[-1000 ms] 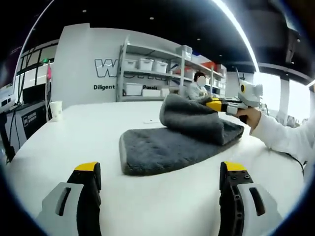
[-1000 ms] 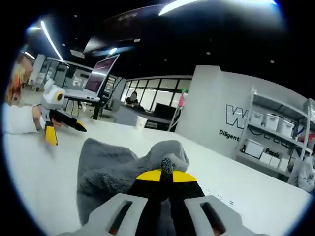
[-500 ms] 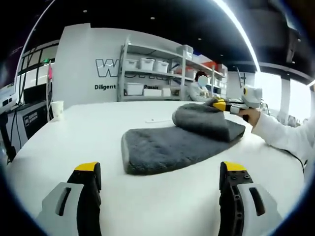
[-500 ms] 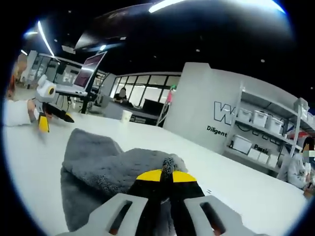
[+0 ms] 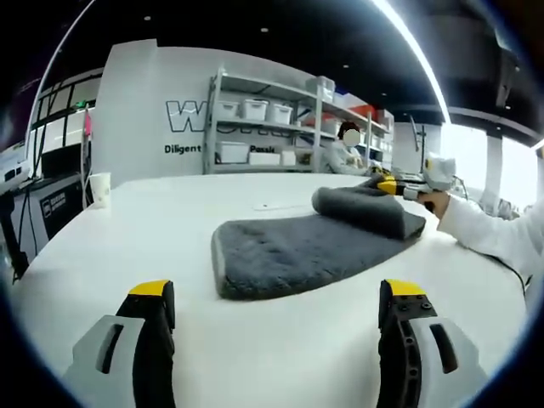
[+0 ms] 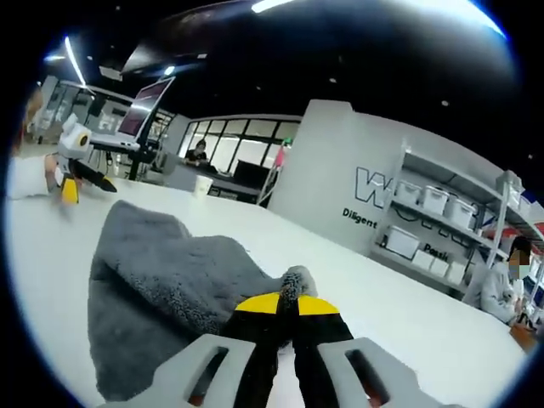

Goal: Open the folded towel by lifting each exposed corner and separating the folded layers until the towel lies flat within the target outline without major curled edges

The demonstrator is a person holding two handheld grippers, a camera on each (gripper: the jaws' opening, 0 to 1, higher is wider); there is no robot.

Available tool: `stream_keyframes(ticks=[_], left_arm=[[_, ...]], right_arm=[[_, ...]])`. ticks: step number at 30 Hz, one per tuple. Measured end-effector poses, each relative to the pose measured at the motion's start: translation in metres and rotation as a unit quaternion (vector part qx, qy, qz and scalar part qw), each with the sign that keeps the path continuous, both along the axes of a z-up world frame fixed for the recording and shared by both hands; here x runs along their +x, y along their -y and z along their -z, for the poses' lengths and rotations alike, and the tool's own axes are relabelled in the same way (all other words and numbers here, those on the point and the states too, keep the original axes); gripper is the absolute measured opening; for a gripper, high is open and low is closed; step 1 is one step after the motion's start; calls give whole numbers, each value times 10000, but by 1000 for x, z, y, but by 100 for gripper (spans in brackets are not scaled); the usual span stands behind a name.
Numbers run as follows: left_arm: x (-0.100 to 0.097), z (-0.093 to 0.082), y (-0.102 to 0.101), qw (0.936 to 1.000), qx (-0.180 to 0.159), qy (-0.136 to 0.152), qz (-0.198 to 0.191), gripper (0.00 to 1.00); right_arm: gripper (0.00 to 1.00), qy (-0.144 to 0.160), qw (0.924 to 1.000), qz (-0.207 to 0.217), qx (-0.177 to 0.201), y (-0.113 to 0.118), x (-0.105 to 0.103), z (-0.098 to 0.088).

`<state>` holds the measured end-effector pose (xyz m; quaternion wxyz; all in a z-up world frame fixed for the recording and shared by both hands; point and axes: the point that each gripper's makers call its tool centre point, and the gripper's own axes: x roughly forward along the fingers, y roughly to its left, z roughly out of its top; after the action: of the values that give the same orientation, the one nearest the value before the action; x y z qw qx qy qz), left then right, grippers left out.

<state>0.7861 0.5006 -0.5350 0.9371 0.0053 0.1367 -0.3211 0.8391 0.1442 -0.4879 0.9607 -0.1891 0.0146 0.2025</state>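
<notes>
Between the right gripper [image 6: 280, 308] jaws, pinched, sits the towel [image 5: 297, 246] corner; left gripper [image 5: 276, 297], jaws spread, hovers well short of it

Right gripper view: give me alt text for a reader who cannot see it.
The right gripper, jaws shut, pinches a corner of the grey towel low over the white table. The left gripper sits far left.
</notes>
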Motion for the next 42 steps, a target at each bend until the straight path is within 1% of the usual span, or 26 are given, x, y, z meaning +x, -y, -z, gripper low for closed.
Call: stream_keyframes(ticks=[4, 7, 16, 18, 20, 27, 42], left_arm=[[-2, 1, 1, 10000, 14, -5, -9, 98], [-4, 1, 1, 10000, 8, -10, -21, 98], [0, 2, -1, 10000, 18, -31, -20, 98], [1, 2, -2, 10000, 14, -36, -22, 98], [0, 2, -2, 10000, 17, -36, -20, 98], [-3, 4, 0, 10000, 36, -42, -31, 98], [0, 4, -3, 10000, 40, -57, -51, 97]], right_arm=[[0, 71, 9999, 136, -12, 14, -2, -3], [0, 66, 9997, 242, -22, 25, -4, -1], [0, 119, 9983, 569, 15, 60, -11, -2], [0, 101, 9978, 659, 3, 71, -12, 0], [0, 94, 9975, 703, -2, 76, -13, 1], [0, 45, 9957, 921, -35, 102, -19, 7], [0, -43, 9913, 1318, -51, 151, -32, 14]])
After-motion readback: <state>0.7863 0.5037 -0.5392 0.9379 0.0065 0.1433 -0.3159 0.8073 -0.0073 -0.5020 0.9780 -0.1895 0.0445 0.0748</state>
